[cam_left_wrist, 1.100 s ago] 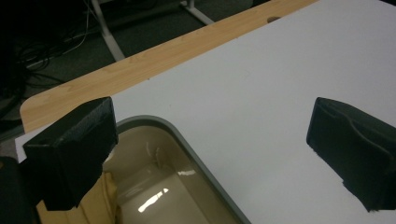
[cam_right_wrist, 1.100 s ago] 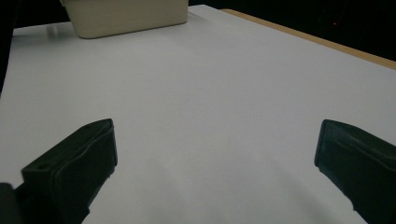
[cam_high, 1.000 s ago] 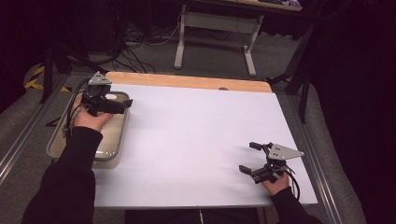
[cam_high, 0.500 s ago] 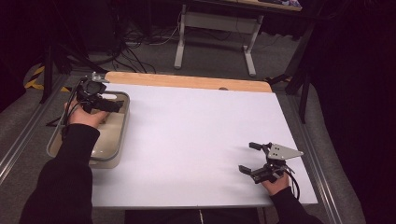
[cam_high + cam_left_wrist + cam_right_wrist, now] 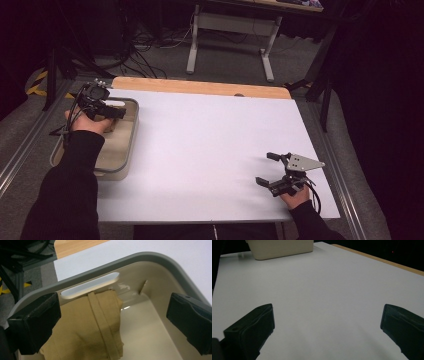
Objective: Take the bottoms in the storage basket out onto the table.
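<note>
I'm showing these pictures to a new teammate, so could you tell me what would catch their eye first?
Most striking is the tan cloth bunched in the far end of the beige bin at the table's left edge, with the left tongs held open over it. Across the bare white table, the right tongs rest open near the front right corner.

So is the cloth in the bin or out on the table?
In. The tan cloth lies bunched inside the bin, against its far wall, between the left gripper's open jaws.
</note>
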`<action>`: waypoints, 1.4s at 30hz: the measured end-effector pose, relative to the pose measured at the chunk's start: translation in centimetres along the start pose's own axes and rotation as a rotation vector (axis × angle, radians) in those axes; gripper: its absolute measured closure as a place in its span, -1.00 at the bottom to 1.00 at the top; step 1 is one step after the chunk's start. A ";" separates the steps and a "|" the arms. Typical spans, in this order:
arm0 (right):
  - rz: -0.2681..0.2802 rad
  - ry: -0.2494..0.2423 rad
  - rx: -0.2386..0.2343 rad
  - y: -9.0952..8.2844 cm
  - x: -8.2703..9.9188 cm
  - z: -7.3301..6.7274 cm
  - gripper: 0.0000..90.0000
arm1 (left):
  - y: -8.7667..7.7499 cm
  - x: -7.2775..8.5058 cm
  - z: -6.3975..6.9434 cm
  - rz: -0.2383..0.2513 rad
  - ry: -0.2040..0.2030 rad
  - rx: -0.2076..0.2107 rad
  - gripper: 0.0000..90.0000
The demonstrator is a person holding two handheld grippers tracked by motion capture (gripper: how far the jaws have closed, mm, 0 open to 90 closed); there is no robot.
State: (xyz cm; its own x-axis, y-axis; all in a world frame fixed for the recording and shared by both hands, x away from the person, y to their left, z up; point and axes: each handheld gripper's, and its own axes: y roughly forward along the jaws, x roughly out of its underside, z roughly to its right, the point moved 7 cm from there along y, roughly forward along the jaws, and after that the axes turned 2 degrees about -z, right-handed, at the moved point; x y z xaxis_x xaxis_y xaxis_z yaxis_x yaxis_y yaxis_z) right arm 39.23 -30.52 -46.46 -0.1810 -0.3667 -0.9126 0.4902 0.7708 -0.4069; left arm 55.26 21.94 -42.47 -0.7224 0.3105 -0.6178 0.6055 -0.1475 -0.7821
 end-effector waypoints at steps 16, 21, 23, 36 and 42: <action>0.000 -0.001 -0.002 0.0 0.0 0.0 -1.00 | 2.2 1.2 -2.3 -0.085 -0.138 -0.042 -0.97; -0.001 0.000 -0.002 0.0 0.0 0.0 -1.00 | 2.6 1.4 -2.6 -0.093 -0.148 -0.046 -0.96; -0.002 -0.002 -0.002 0.1 0.0 0.0 -1.00 | 2.8 1.4 -2.6 -0.091 -0.151 -0.047 -0.94; 0.000 -0.002 -0.005 0.0 0.0 -0.1 -1.00 | 4.5 2.6 -1.9 -0.193 -0.147 -0.002 -0.86; -0.001 -0.002 -0.004 0.0 0.0 -0.1 -1.00 | 4.8 3.0 -1.4 -0.236 -0.097 -0.040 -0.85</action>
State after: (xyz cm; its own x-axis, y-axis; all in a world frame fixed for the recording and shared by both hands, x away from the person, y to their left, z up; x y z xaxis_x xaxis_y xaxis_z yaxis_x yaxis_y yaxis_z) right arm 39.18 -30.45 -46.49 -0.1794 -0.3684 -0.9122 0.4867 0.7726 -0.4077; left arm 56.49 23.51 -48.00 -0.8726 0.2402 -0.4253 0.4279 -0.0439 -0.9028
